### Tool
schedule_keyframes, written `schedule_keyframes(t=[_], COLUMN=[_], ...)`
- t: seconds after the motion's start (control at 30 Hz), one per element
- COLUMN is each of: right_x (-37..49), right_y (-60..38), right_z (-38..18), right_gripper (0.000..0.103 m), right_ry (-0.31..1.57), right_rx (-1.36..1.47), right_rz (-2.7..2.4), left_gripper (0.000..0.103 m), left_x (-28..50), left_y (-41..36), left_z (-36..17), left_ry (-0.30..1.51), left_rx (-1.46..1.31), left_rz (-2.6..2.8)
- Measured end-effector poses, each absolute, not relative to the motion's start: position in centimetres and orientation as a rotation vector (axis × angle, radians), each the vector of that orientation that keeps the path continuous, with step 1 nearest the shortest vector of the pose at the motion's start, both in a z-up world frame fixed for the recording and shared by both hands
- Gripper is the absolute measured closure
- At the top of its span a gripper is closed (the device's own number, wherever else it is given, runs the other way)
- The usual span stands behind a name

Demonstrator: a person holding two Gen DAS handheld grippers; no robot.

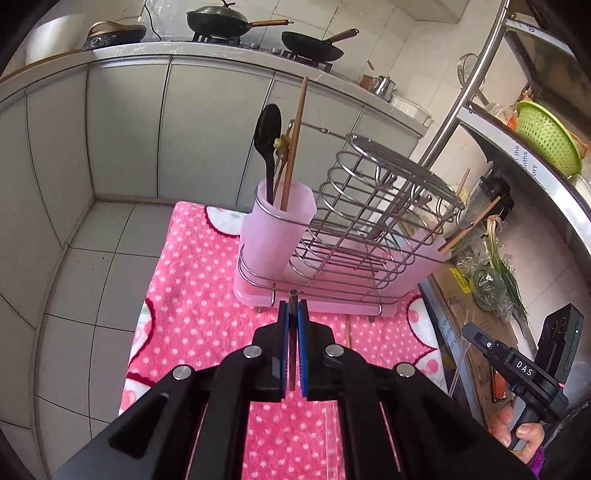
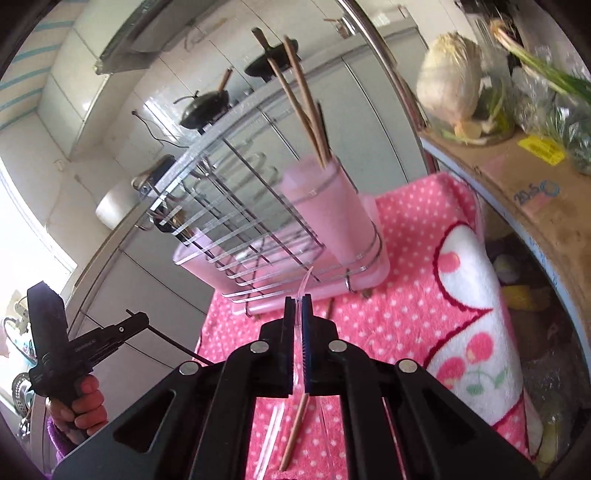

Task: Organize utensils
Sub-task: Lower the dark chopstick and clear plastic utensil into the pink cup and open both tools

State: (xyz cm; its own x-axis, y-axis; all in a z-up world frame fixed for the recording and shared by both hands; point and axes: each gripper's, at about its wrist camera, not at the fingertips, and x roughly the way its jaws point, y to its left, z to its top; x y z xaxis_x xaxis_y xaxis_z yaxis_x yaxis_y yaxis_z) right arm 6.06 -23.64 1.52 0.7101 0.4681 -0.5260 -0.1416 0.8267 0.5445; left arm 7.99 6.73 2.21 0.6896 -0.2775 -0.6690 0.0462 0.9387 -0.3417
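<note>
Both tongs are squeezed tight, each on one slim utensil. Between the blue pads of the left gripper [image 1: 293,308] sits a dark, thin chopstick [image 1: 293,297], its blunt tip poking just past the fingertips, its shaft running back between the jaws. At the right gripper [image 2: 299,302] the jaws have pressed together on a clear plastic utensil [image 2: 303,284] that curves up out of the tips; what kind it is I cannot tell. Each tool is gripped by a hand [image 1: 517,432], and each shows in the other's camera. Ahead of both stands the pink utensil rack [image 1: 314,295] with its wire frame [image 1: 373,206] on a pink dotted towel [image 1: 192,288]. Its pink cup [image 1: 277,229] holds a black spoon [image 1: 267,136] and brown wooden chopsticks [image 1: 295,147], standing upright. Near the camera in the right wrist view, one wooden chopstick [image 2: 293,432] and some clear sticks [image 2: 271,435] lie loose on the towel. Two woks [image 1: 218,20] sit on the stove behind, and a green colander [image 1: 546,144] rests on the shelf to the right.
</note>
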Motion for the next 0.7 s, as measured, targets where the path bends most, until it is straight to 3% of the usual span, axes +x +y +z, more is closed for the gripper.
schedule_keyframes(t=[0.7], right_x=[8.2], right_y=[-22.7], right_z=[15.8], right_gripper=[0.099], right_ry=[0.152], right_rx=[0.354], right_rz=[0.431], left_gripper=[0.099], left_x=[7.8], left_y=[10.1], left_z=[14.1], left_ry=[0.522], left_rx=[-0.286], left_rz=[-0.144])
